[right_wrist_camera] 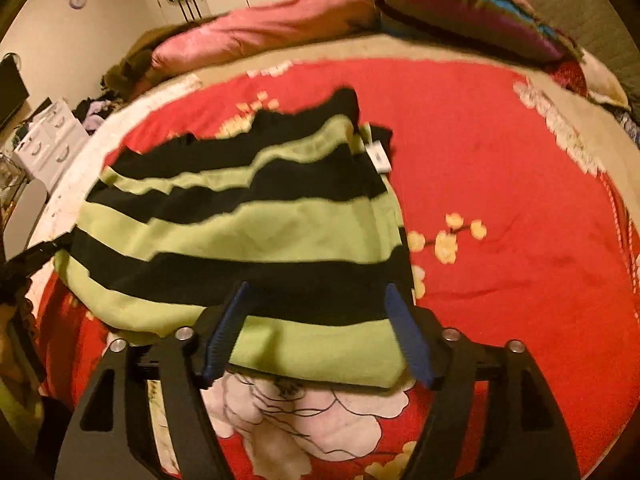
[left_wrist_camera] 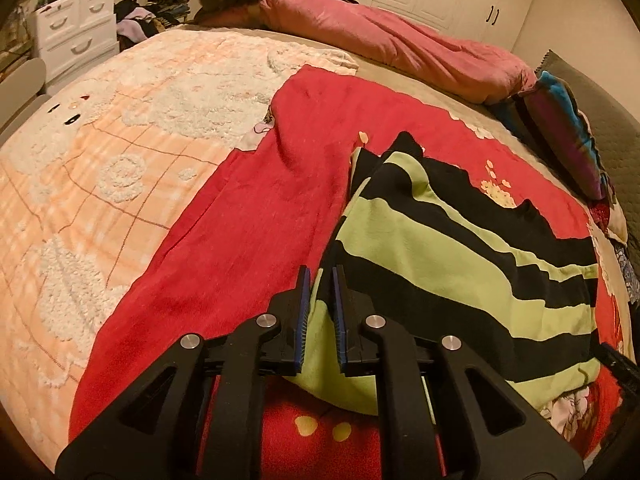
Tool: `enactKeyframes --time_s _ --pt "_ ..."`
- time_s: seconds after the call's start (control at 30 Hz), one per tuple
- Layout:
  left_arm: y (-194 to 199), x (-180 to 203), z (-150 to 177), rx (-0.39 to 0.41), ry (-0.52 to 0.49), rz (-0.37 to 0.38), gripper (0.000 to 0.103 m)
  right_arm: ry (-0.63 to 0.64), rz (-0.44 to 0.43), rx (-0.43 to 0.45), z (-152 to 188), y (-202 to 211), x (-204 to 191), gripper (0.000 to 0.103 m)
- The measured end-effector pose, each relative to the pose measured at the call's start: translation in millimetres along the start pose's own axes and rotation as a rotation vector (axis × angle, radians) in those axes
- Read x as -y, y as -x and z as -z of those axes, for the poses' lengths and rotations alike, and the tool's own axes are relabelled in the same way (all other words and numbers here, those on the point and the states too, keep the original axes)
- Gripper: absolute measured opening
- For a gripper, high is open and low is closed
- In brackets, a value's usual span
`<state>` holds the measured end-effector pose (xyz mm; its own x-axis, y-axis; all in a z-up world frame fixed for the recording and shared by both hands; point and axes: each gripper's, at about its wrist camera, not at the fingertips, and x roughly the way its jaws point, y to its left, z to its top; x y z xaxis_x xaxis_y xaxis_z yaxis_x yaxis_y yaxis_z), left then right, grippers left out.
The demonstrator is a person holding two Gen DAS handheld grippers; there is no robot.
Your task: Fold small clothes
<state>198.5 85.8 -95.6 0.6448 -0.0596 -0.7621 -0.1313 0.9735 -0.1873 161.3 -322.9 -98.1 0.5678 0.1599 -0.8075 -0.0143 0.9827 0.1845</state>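
Note:
A small garment with green and black stripes (left_wrist_camera: 448, 248) lies on a red flowered blanket (left_wrist_camera: 224, 248) on the bed. My left gripper (left_wrist_camera: 321, 276) is nearly closed, its blue pads pinching the garment's near left edge. In the right wrist view the same striped garment (right_wrist_camera: 248, 232) lies spread, with a white label (right_wrist_camera: 380, 158) near its far corner. My right gripper (right_wrist_camera: 316, 292) is open wide, its jaws standing over the garment's near right hem, with the cloth between them but not pinched. The left gripper (right_wrist_camera: 24, 264) shows as a dark shape at the garment's left edge.
A peach and white fluffy blanket (left_wrist_camera: 100, 168) covers the bed's left part. A pink quilt (left_wrist_camera: 384, 36) and a striped blue-purple pile (left_wrist_camera: 568, 120) lie at the far side. A white drawer unit (left_wrist_camera: 72, 28) and piled clothes (left_wrist_camera: 152, 12) stand beyond the bed.

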Motion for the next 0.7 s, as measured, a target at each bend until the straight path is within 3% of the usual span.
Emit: enactKeyframes --time_s 0.1,0.2,0.27,0.5,0.7 --pt "4.1 -0.8 0.2 0.007 0.004 -0.002 0.008 0.033 -0.015 0.059 -3.0 17.3 -11.6 0.080" --pt "9.6 -2.7 0.5 0.019 0.011 -0.007 0.019 0.085 -0.039 0.098 -6.3 29.9 -27.6 0.083" --pt "14.4 -5.0 1.0 0.030 0.017 -0.011 0.023 0.108 -0.055 0.115 -8.1 35.6 -37.9 0.095" --pt "26.6 -14.0 1.9 0.059 0.031 -0.034 0.038 0.212 -0.099 0.153 -7.7 46.6 -84.8 0.095" --pt "34.6 -22.4 -0.4 0.094 0.052 -0.050 0.058 0.273 -0.127 0.152 -1.4 43.9 -119.6 0.096"
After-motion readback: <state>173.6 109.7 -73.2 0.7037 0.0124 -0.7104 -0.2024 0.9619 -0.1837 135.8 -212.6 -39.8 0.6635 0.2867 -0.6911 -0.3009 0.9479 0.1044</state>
